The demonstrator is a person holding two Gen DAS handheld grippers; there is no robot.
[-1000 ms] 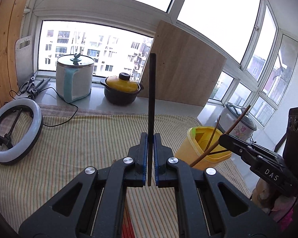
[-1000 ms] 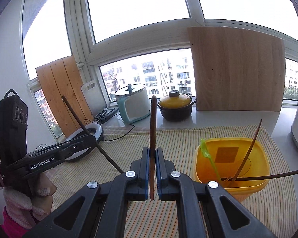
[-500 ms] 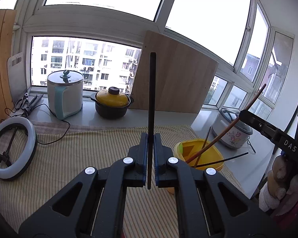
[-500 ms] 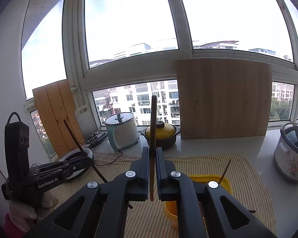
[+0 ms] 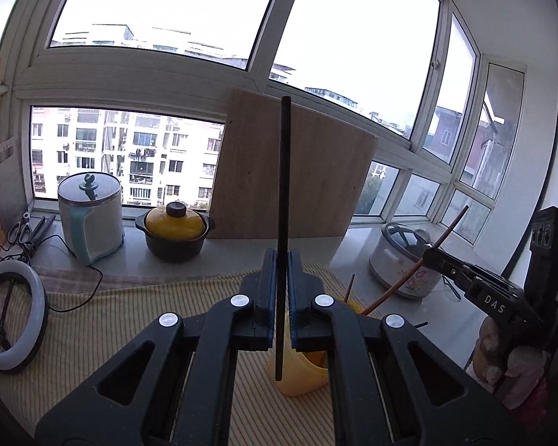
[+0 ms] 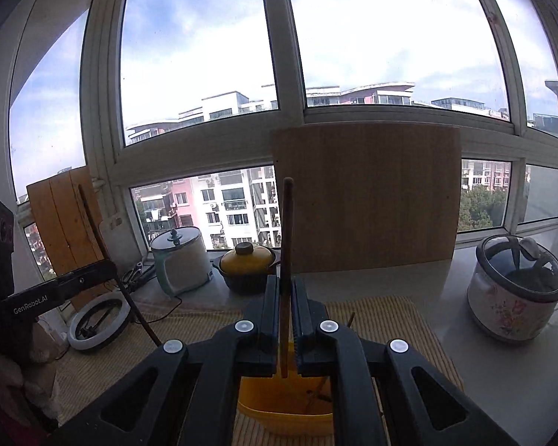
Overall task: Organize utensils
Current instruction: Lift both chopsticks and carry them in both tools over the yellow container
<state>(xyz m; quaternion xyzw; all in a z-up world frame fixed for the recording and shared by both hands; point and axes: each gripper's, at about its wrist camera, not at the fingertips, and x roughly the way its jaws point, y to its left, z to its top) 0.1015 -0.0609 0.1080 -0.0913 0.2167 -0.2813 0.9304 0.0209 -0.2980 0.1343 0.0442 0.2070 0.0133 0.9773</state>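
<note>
Mostly hidden behind both grippers, the yellow bin (image 5: 301,381) sits at 6 o'clock, its rim cut off. Left gripper (image 5: 282,290) jaws clamp a black chopstick (image 5: 283,200); right gripper (image 6: 287,310) jaws clamp a brown chopstick (image 6: 287,245). Striped worktop (image 5: 104,319) lies bare toward 9 o'clock.

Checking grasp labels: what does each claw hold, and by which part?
The left claw grips a black chopstick near its lower end; the right claw grips a brown chopstick near its lower end.

left gripper (image 5: 282,319): black, blue jaws, silver screws | right gripper (image 6: 287,329): black, silver screws
</note>
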